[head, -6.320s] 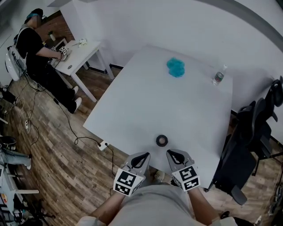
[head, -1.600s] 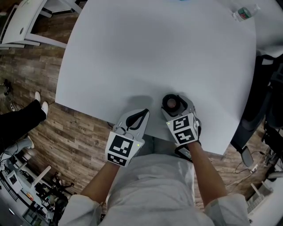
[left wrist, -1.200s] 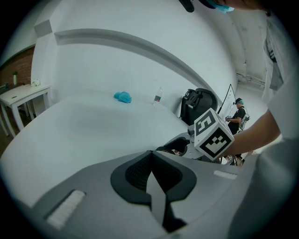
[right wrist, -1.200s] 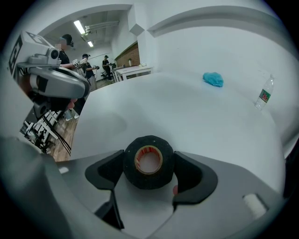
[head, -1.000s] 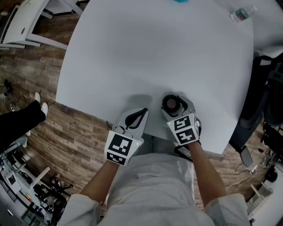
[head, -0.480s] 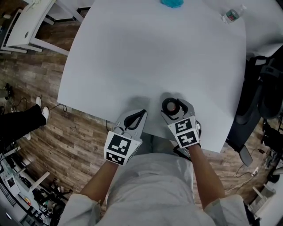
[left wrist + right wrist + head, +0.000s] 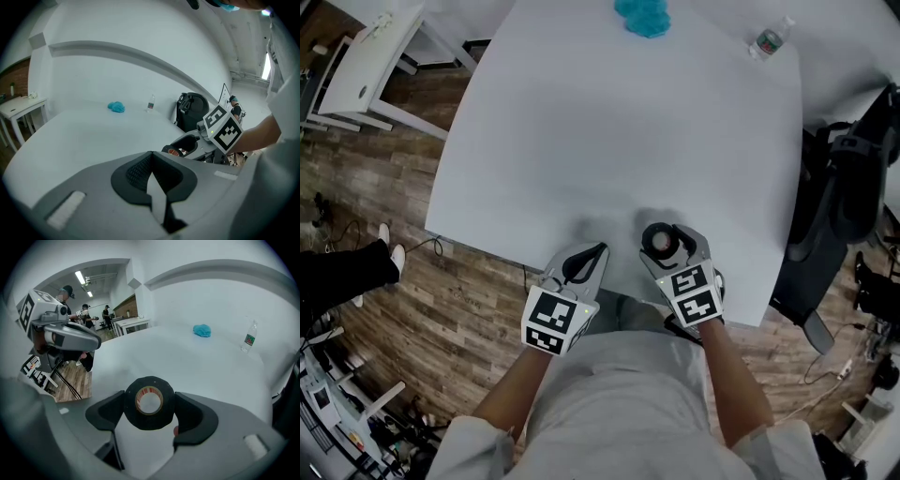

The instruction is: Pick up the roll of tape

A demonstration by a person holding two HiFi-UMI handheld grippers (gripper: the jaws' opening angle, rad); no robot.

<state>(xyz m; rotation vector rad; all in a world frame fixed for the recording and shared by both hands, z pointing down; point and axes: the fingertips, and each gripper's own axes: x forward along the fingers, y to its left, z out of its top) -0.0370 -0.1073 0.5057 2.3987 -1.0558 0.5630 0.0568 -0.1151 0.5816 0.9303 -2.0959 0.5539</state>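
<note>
The roll of black tape (image 7: 659,241) with a brown core is clamped between the jaws of my right gripper (image 7: 662,238), near the front edge of the white table (image 7: 581,141). In the right gripper view the roll (image 7: 149,403) stands on edge with its hole facing the camera, and the right gripper (image 7: 149,409) is shut on its two sides. It seems to hang just above the tabletop. My left gripper (image 7: 585,260) hovers beside it on the left, shut and holding nothing. In the left gripper view its pads (image 7: 151,165) meet, and the tape (image 7: 174,151) shows to the right.
A blue cloth (image 7: 642,16) and a water bottle (image 7: 769,39) lie at the table's far end. A black office chair (image 7: 839,187) stands at the right edge, and a small white desk (image 7: 366,70) at the far left. Cables cross the wooden floor.
The right gripper keeps its hold on the tape and has shifted slightly. My head view has drawn back, so the blue cloth and bottle now show.
</note>
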